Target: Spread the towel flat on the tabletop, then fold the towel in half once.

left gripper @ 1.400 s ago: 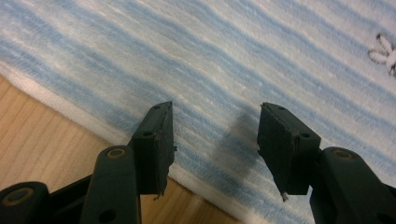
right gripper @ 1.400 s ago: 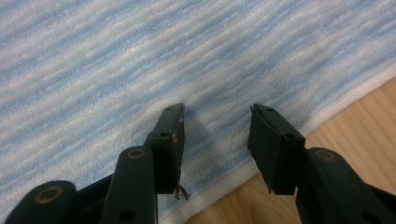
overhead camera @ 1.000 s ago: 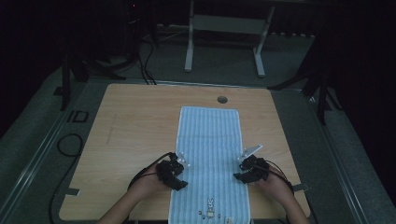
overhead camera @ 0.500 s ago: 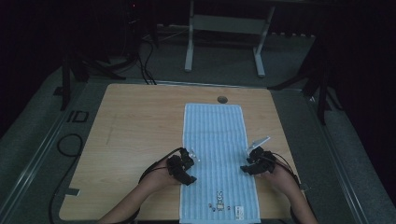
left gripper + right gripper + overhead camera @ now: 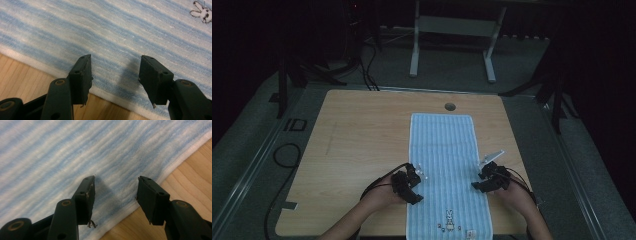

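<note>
A blue-and-white striped towel (image 5: 446, 170) lies flat and lengthwise on the wooden tabletop (image 5: 357, 135), its far short edge just short of the round cable hole (image 5: 450, 106) and its near end, with a small rabbit print (image 5: 450, 216), at the tabletop's near edge. Taking the towel as the landmark, the left tongs (image 5: 416, 181) stand at its left long edge and the right tongs (image 5: 482, 179) at its right long edge, both toward the near half and roughly level with each other. In the left gripper view the left tongs (image 5: 115, 75) are parted, their jaws having just been opening, and they straddle the white hem with nothing pinched; cloth shows beneath the gap, and the rabbit print (image 5: 201, 11) sits off at the top right. The right gripper view shows the same on the other side: the right tongs (image 5: 115, 195) are released, jaws likewise just opening, poised over the hem where towel meets bare wood. Judging from how things lie, the spreading appears done: the towel is smooth, straight and unfolded, with no bunching visible in the high view. If folding is the aim, none of it has begun; no edge is lifted and no crease is laid. What seems left is to close on both long edges and carry the cloth over.
</note>
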The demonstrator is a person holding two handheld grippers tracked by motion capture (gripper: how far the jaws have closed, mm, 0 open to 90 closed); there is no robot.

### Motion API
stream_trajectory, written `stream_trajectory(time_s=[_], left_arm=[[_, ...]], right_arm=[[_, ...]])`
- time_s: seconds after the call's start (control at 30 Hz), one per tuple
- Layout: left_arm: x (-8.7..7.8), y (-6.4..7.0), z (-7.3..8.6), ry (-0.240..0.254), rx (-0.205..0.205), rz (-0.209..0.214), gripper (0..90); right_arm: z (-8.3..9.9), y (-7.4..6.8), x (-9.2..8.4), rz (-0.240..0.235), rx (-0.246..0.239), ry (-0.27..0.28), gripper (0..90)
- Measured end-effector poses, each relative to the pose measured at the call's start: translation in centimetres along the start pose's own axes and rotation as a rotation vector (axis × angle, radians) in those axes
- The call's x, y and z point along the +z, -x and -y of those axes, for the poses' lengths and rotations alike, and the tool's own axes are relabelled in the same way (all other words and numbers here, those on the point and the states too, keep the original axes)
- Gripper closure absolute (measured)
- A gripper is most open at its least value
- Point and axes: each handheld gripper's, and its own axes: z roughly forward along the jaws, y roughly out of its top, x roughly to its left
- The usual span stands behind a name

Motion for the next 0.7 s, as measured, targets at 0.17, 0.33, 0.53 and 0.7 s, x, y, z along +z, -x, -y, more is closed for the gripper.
stream_trajectory(time_s=[0.17,0.33,0.53,0.7], left_arm=[[-1.2,-1.2,0.0,0.028,-0.035,-0.035,40.3],[-2.5,-2.8,0.0,0.042,-0.083,-0.100,39.2],[-3.8,-5.3,-0.8,0.037,-0.142,-0.176,37.1],[-3.9,-7.5,-1.8,0.059,-0.187,-0.217,35.5]], right_arm=[[-0.3,0.7,-1.2,0.005,0.008,0.026,47.4],[-0.9,1.9,-2.3,0.028,0.022,0.029,47.1],[-1.6,3.2,-3.0,0.071,0.038,0.022,46.9],[-2.5,4.6,-3.0,0.091,0.060,0.019,46.9]])
